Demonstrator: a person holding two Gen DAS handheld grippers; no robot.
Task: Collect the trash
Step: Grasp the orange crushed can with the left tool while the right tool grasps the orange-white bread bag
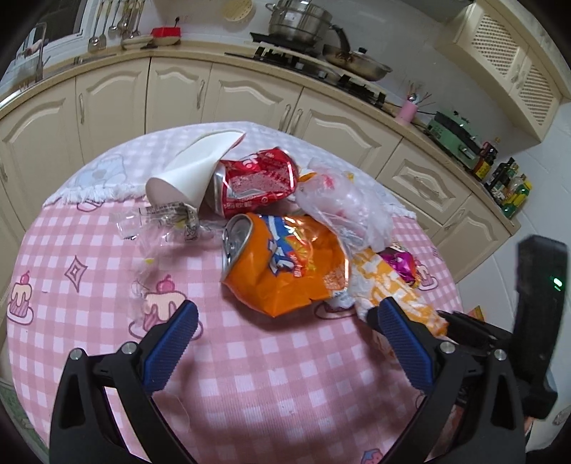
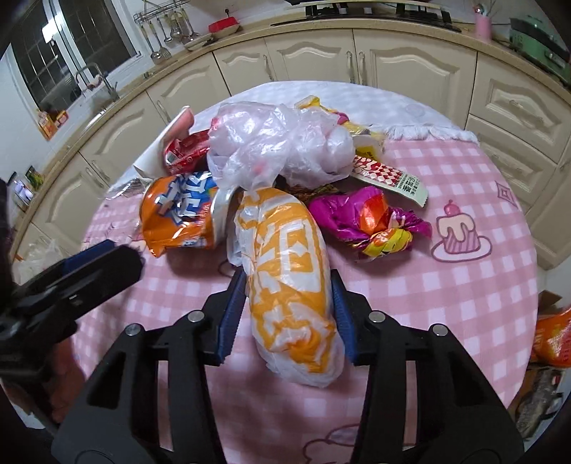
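A heap of trash lies on the pink checked tablecloth (image 1: 285, 374). My right gripper (image 2: 288, 282) is shut on an orange-and-white plastic bag (image 2: 289, 250), one blue pad against each side. Behind it are a crumpled clear bag (image 2: 278, 150), a purple foil wrapper (image 2: 371, 221) and a crushed orange can (image 2: 178, 214). My left gripper (image 1: 289, 310) stands open just in front of the orange can (image 1: 278, 264), holding nothing. A dented red can (image 1: 257, 182), a white paper cup (image 1: 192, 167) and clear wrappers (image 1: 160, 221) lie further back.
Cream kitchen cabinets (image 1: 249, 96) curve behind the table, with a stove and pots (image 1: 299, 21) on the counter. The table's right edge drops off near an orange packet (image 2: 553, 339) lower down. The right gripper's body (image 1: 539, 285) stands close beside my left one.
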